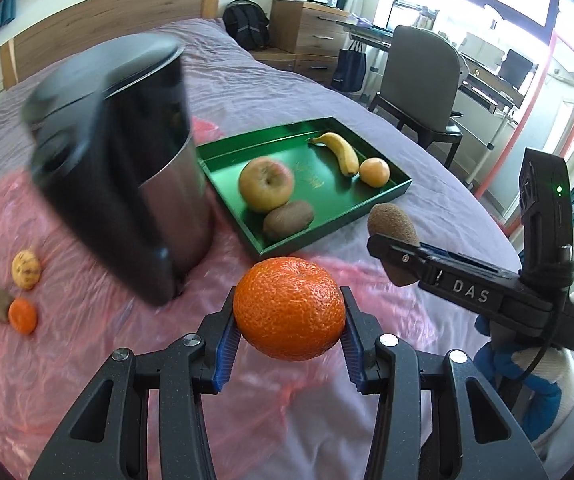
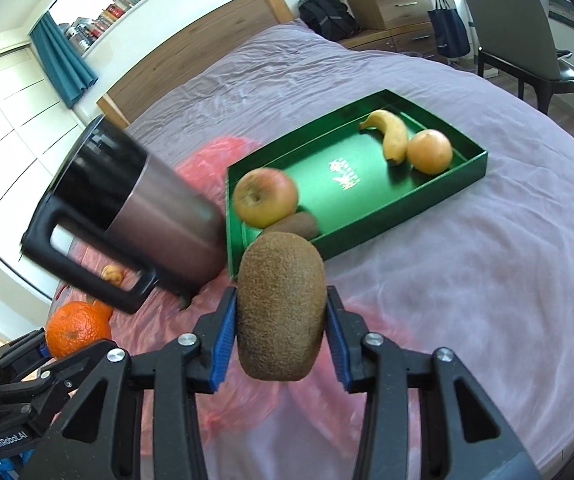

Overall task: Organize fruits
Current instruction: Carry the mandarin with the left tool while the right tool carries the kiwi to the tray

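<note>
My left gripper (image 1: 289, 332) is shut on an orange mandarin (image 1: 289, 313), held above the pink plastic sheet just short of the green tray (image 1: 391, 194). My right gripper (image 2: 281, 330) is shut on a brown kiwi (image 2: 281, 306), also near the tray's front corner; that kiwi (image 1: 391, 222) and gripper show at the right of the left wrist view. In the green tray (image 2: 459, 178) lie an apple (image 2: 265, 197), a second kiwi (image 2: 297, 224), a banana (image 2: 393, 136) and an orange (image 2: 430, 151). The left gripper's mandarin (image 2: 77, 330) shows at lower left in the right wrist view.
A steel kettle with a black handle (image 1: 127, 184) stands on the pink sheet left of the tray. Several small fruits (image 1: 23, 308) lie on the sheet at far left. The bed has a purple cover (image 2: 467, 280); a chair (image 1: 419, 80) and desk stand beyond.
</note>
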The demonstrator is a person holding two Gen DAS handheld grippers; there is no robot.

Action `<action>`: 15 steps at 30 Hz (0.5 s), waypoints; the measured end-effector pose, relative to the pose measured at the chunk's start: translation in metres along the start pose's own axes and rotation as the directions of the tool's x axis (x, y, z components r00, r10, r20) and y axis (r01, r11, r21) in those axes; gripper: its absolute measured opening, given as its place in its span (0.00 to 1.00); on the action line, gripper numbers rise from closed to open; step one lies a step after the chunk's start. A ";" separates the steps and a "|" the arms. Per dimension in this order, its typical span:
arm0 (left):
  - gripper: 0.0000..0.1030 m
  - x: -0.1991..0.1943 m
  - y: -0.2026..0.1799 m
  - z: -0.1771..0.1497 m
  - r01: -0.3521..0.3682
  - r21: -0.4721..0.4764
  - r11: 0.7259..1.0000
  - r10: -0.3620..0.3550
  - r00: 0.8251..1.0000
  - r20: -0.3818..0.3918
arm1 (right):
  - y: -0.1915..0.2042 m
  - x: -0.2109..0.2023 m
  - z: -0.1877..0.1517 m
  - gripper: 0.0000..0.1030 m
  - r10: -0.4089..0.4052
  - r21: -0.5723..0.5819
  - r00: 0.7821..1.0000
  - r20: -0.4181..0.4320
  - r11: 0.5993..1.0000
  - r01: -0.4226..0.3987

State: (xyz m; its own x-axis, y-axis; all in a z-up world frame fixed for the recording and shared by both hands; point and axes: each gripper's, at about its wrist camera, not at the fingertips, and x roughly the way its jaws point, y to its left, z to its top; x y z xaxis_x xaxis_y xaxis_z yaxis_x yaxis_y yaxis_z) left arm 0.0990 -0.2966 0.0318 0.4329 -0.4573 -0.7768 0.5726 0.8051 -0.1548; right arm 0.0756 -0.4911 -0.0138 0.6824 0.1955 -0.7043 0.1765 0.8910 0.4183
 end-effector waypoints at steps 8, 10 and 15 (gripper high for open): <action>0.39 0.050 -0.021 0.069 0.003 0.038 0.999 -0.004 1.000 0.024 | -0.031 0.034 0.044 0.35 -0.003 0.006 0.999 0.046 1.000 0.003; 0.39 0.063 -0.022 0.087 -0.017 0.045 0.999 0.015 0.999 0.040 | -0.036 0.043 0.052 0.35 0.001 0.015 0.998 0.061 1.000 -0.002; 0.39 0.093 -0.013 0.115 -0.052 0.004 0.999 0.051 0.998 0.047 | -0.049 0.069 0.071 0.35 -0.005 0.048 0.996 0.085 0.999 0.001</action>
State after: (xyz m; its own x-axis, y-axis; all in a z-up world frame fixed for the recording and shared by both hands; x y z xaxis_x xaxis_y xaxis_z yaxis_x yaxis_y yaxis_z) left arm 0.2122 -0.3927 0.0316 0.4938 -0.4326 -0.7544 0.5523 0.8261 -0.1122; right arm 0.1647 -0.5506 -0.0424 0.7390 0.1554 -0.6556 0.2111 0.8707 0.4443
